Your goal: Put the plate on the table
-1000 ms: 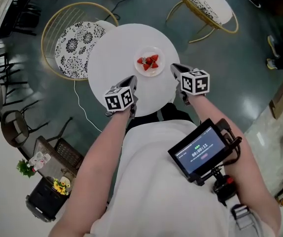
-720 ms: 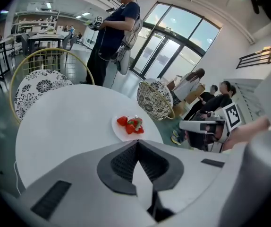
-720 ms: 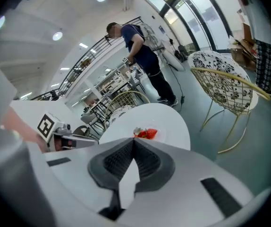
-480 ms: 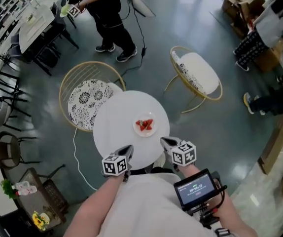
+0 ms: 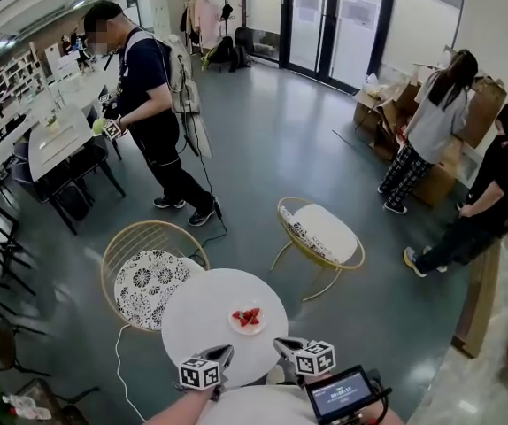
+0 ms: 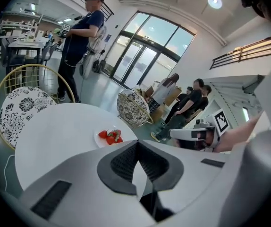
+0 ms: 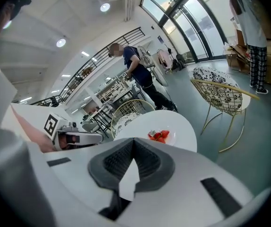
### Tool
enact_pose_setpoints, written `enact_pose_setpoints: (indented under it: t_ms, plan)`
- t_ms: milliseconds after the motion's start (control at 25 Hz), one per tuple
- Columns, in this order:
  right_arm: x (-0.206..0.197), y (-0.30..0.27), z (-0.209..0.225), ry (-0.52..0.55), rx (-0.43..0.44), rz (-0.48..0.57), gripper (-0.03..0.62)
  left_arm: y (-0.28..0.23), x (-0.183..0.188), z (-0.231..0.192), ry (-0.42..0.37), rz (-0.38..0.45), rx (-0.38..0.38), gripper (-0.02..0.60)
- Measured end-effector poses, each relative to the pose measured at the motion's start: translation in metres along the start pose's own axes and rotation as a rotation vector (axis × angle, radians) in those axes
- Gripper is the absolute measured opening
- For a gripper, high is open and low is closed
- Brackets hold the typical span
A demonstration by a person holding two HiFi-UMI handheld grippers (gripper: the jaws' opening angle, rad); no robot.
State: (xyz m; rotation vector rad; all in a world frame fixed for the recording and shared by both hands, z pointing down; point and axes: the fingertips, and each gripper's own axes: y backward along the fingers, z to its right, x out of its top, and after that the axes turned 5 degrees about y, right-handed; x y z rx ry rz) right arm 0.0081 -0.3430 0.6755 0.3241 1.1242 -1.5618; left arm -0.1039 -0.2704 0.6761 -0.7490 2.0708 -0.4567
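Fingers (image 6: 119,163) of our left gripper (image 6: 136,143) are pressed together at their tips with nothing between them. On our right gripper (image 7: 133,140) we see the same: the dark ribbed fingers meet at the tips and hold nothing.

We hold both grippers at the near edge of the round white bench (image 5: 196,321), the left one over its near-left rim and the right one over its near-right rim, each pointing toward the far side. Their marker cubes sit just behind the fingers.

The plate (image 5: 252,328) lies flat on the bench, a little right of the bench's middle. It is beyond both grippers and clear of them. A small heap of red strawberries (image 5: 247,316) rests on it. In the left gripper view the plate lies just past the fingertips, and in the right gripper view it lies beyond them and to the right.

A gold wire chair (image 5: 148,277) with a black-and-white patterned cushion stands against the far-left side of the bench. A second chair (image 5: 320,233) of the same kind stands apart at the far right.

Near us, below the right gripper, a small screen (image 5: 341,395) is lit. Farther off on the grey floor (image 5: 263,140), one person (image 5: 152,104) stands at the left beside dark tables, and a few other people (image 5: 431,122) stand at the right by cardboard boxes.
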Motion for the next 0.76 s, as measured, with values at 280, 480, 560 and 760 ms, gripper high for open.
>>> enact_pose_setpoints:
  t_ms: [280,480,560,760]
  plan:
    - [-0.026,-0.017,-0.013,0.046,0.015,-0.003,0.005,-0.005,-0.024,-0.007,-0.020,0.026,-0.066,0.005]
    - [-0.034,-0.017,-0.021,0.049,0.018,-0.008,0.005,-0.001,-0.033,-0.004,-0.029,0.014,-0.079,0.005]
    - [-0.033,-0.018,-0.021,0.052,0.018,-0.006,0.005,-0.001,-0.032,-0.006,-0.033,0.017,-0.081,0.005]
    - [-0.032,-0.019,-0.014,0.056,0.002,0.013,0.005,-0.007,-0.030,-0.010,-0.039,0.021,-0.091,0.005]
